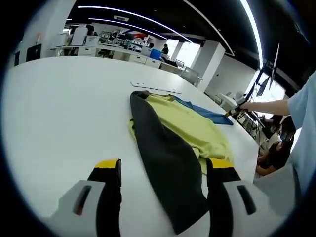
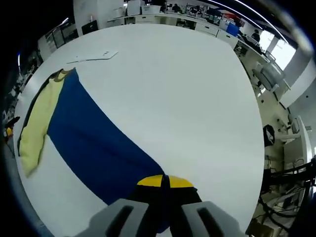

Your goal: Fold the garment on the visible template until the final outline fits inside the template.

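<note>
Between spread left fingers [image 1: 109, 170]: garment [image 1: 170, 153].

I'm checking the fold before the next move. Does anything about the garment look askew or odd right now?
Yes. The garment lies slanted, and its dark sleeve trails out long between the open left gripper jaws. The right gripper is shut on the blue sleeve, stretching it out straight.

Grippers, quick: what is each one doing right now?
Left gripper: open, its jaws either side of the dark grey panel of the yellow, grey and blue garment.
Right gripper: shut on the garment's blue panel.
</note>
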{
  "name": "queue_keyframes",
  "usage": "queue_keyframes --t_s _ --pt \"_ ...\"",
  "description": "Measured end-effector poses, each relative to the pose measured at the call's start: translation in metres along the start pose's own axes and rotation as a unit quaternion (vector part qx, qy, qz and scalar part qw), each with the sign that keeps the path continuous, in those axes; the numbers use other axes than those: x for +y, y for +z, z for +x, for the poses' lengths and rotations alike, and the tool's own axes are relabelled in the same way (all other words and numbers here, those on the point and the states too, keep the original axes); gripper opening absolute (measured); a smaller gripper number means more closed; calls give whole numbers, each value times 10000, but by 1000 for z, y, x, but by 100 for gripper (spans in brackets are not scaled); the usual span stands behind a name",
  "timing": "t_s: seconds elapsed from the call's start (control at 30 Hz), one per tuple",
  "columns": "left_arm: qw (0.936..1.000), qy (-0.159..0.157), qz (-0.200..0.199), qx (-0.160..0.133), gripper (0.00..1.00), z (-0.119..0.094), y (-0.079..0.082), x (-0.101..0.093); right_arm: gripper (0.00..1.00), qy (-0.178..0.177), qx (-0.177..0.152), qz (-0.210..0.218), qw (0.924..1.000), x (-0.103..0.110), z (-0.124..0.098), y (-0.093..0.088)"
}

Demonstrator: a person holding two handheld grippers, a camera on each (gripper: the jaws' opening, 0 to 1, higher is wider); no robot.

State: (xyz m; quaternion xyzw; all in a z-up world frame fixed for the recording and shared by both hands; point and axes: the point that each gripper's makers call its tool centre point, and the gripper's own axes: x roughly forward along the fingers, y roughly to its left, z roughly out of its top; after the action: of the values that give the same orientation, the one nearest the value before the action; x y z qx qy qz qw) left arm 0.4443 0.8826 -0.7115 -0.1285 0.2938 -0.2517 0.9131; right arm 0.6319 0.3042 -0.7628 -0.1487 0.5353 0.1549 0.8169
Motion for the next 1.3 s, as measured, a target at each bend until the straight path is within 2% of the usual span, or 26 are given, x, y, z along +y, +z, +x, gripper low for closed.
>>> queue_keyframes --t_s 0.1,0.17,0.23,0.3,0.43,0.53,0.63,0.73,0.77,0.87,0.97,1.0,1.13,1.3 --pt "10000 1 -11 -4 67 0 -1 0 0 14 4 31 10000 -5 2 1" --pt "10000 -3 -12 -5 67 0 -1 -1 0 -16 -47 -195 9998 -11 5 3" --pt "10000 0 -21 -12 67 -1 -2 -1 0 -67 -38 -161 9998 -16 8 4" --pt "10000 9 -21 -18 67 -2 -2 0 1 -109 -169 -110 9997 -19 8 6" --pt "10000 20 -26 -18 67 -3 -2 1 18 -14 -318 55 9995 -17 7 3" --pt "10000 19 -33 -27 67 -4 -2 1 26 10 -521 12 9986 -20 4 4" --pt "10000 14 -35 -21 67 -4 -3 0 41 234 -822 170 9962 -10 -3 6" --pt "10000 1 -33 -29 67 -4 -2 0 58 448 -1237 262 9910 -3 -10 15" --pt "10000 -2 -33 -30 67 -4 -2 0 62 537 -1304 322 9895 5 -17 14" --pt "10000 -26 -28 -58 67 -4 0 -2 73 608 -1453 396 9867 12 -28 11" --pt "10000 -43 -10 -72 68 -5 1 -3 80 603 -1563 388 9851 25 -42 4" --pt "10000 -52 -9 -79 68 -5 1 -3 84 729 -1667 453 9823 33 -47 4" --pt "9999 -82 19 -88 69 -7 4 -5 100 725 -1872 527 9782 49 -62 -2" --pt "9998 -128 71 -113 73 -10 8 -8 100 888 -2003 595 9739 72 -81 -9"
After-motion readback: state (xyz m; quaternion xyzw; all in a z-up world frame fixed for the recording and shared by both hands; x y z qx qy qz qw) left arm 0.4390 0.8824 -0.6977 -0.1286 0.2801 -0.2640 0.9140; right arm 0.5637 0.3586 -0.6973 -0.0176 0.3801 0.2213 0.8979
